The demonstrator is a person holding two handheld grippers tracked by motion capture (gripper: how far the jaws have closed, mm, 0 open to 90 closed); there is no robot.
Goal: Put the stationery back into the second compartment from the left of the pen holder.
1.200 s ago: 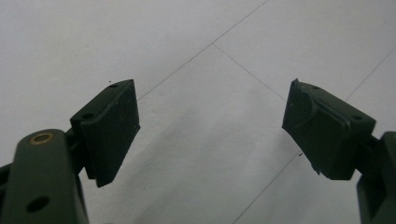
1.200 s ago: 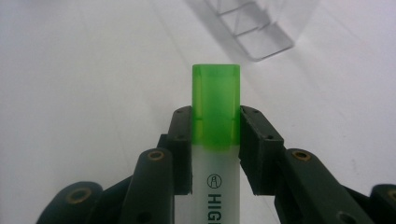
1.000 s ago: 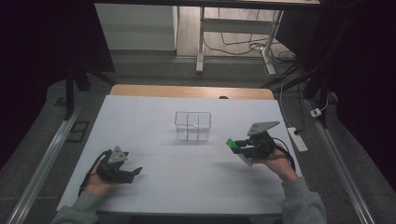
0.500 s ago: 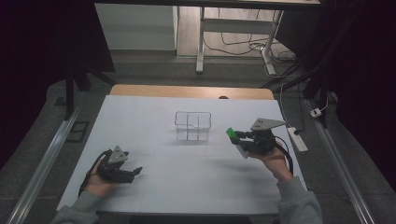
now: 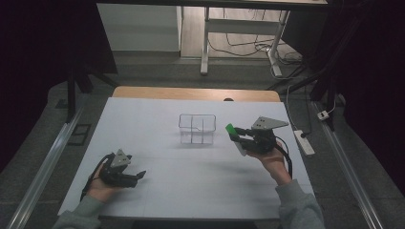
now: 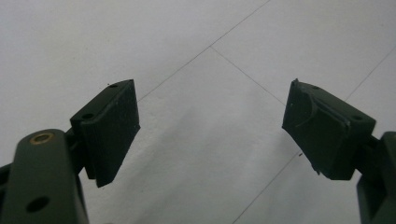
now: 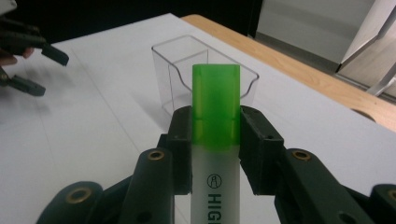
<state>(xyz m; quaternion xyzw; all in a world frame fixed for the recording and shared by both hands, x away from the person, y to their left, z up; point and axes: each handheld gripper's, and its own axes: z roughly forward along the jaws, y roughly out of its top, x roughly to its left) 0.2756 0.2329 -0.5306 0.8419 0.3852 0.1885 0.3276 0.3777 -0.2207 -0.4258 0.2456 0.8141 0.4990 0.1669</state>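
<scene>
While the left gripper (image 5: 136, 177) rests on the table (image 5: 157, 191) with fingers apart, the right gripper (image 5: 237, 137) clamps a green-capped highlighter (image 7: 216, 112), cap pointing toward the clear organizer (image 5: 197, 129) just beyond.

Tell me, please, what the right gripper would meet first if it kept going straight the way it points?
Probably the clear plastic organizer: the right gripper, shut on the green highlighter, points its cap toward it. Depth is unclear, so it might pass above the rim.
</scene>
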